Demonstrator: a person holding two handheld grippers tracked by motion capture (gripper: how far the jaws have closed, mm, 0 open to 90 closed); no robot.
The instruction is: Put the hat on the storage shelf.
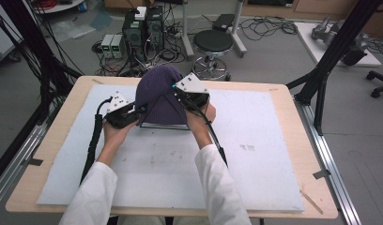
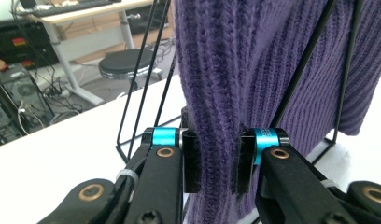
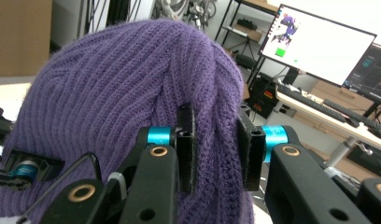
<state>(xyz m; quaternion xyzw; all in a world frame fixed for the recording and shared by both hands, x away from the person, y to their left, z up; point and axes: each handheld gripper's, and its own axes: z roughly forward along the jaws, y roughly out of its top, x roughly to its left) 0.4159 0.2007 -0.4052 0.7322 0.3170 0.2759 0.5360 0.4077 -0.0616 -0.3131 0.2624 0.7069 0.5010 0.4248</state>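
A purple knitted beanie (image 1: 157,93) hangs over a black wire stand (image 1: 164,125) at the back middle of the table. My left gripper (image 1: 139,111) grips the hat's left side; in the left gripper view its pads pinch a fold of the purple knit (image 2: 216,154), with the stand's black wires (image 2: 314,70) running behind and beside it. My right gripper (image 1: 182,99) holds the hat's right side, and in the right gripper view its jaws are shut on a fold of the beanie (image 3: 215,149). The left gripper (image 3: 25,169) is at the hat's lower left edge there.
A white mat (image 1: 255,154) covers the wooden table (image 1: 49,159). Beyond the far edge stand a black stool (image 1: 213,44), computer towers (image 1: 142,28) and tangled cables on the floor. Black frame posts (image 1: 330,56) rise at the right. A monitor (image 3: 319,44) sits on a desk.
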